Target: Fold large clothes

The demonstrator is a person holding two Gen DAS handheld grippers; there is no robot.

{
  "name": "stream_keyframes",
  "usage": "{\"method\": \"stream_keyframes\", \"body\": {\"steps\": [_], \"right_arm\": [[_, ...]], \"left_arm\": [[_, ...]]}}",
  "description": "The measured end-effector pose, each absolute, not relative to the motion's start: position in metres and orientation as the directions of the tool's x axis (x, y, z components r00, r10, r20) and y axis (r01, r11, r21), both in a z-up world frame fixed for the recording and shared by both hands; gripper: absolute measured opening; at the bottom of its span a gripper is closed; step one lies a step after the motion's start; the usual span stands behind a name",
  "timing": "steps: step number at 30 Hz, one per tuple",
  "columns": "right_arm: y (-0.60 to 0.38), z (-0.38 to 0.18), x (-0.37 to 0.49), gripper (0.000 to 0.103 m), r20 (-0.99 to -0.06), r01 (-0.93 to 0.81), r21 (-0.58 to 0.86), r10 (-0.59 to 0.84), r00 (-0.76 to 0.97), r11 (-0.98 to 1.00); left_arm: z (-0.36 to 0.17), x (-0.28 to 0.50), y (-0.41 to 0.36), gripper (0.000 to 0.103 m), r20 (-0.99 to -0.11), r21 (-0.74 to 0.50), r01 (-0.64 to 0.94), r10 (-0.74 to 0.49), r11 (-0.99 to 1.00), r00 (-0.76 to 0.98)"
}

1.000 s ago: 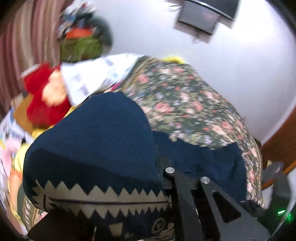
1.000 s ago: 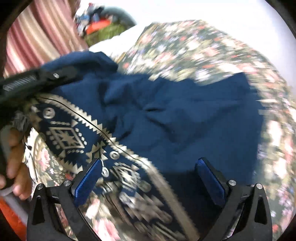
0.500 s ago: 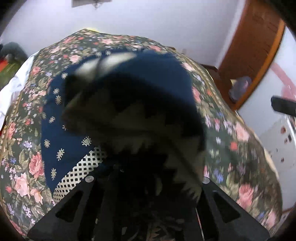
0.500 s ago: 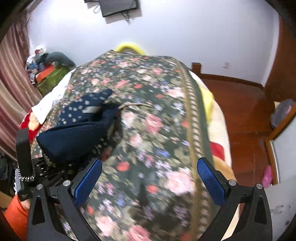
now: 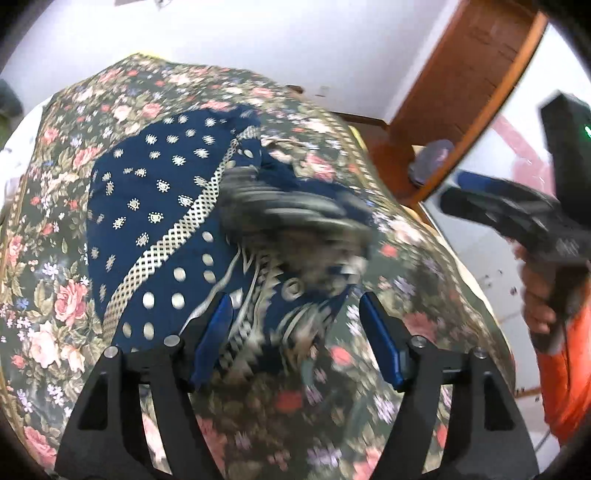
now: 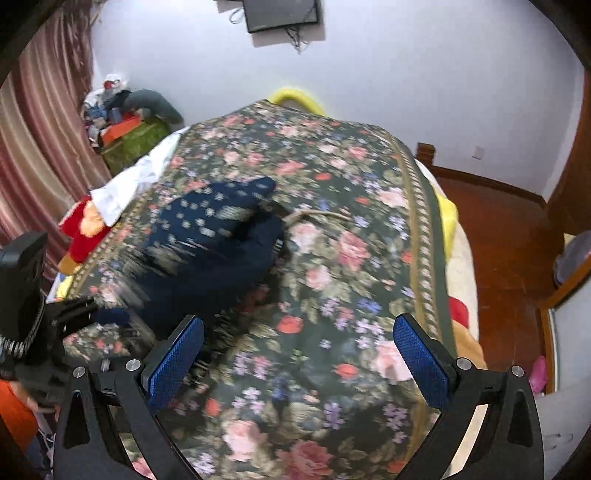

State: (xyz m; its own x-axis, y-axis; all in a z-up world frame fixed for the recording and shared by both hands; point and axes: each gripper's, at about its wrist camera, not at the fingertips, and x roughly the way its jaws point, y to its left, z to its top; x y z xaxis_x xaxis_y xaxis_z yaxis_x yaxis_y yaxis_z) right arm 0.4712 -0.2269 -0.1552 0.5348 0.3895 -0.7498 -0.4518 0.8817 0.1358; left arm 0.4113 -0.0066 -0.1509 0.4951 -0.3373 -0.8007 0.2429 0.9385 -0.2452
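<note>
One dark blue garment (image 5: 159, 206) with pale printed dots and borders lies in a loose heap on the bed (image 5: 48, 295), which has one flowered cover. The left claw (image 5: 295, 332) has just been opening; its two blue pads stand apart above the blurred near edge of the garment and do not press it. The right claw (image 6: 297, 363) is wide over the bare cover, with nothing between its pads. One screen (image 6: 282, 14) hangs on the wall.
</note>
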Motion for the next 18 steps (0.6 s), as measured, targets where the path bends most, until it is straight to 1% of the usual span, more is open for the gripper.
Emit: {"method": "stream_keyframes", "body": {"steps": [6,11,16,18], "right_arm": [[-0.202,-0.149,0.472,0.102,-0.738,-0.477,0.213,0.460,0.493,0.853],[-0.166,-0.160,0.478,0.102,-0.753,-0.496,0.233,0.478,0.452,0.836],[-0.138,-0.192,0.492,0.102,-0.795,-0.482,0.277,0.480,0.371,0.831],[-0.130,-0.213,0.498,0.102,-0.827,-0.462,0.267,0.447,0.340,0.845]], "left_arm": [[-0.131,0.390,0.019,0.070,-0.812,-0.134,0.182,-0.214,0.974,0.544],[-0.133,0.397,0.064,0.070,-0.807,-0.024,0.062,-0.056,0.998,0.588],[-0.166,0.414,0.102,0.070,-0.843,-0.047,-0.025,-0.026,0.999,0.537],[-0.185,0.423,0.109,0.071,-0.864,-0.060,-0.050,-0.027,0.997,0.503]]}}
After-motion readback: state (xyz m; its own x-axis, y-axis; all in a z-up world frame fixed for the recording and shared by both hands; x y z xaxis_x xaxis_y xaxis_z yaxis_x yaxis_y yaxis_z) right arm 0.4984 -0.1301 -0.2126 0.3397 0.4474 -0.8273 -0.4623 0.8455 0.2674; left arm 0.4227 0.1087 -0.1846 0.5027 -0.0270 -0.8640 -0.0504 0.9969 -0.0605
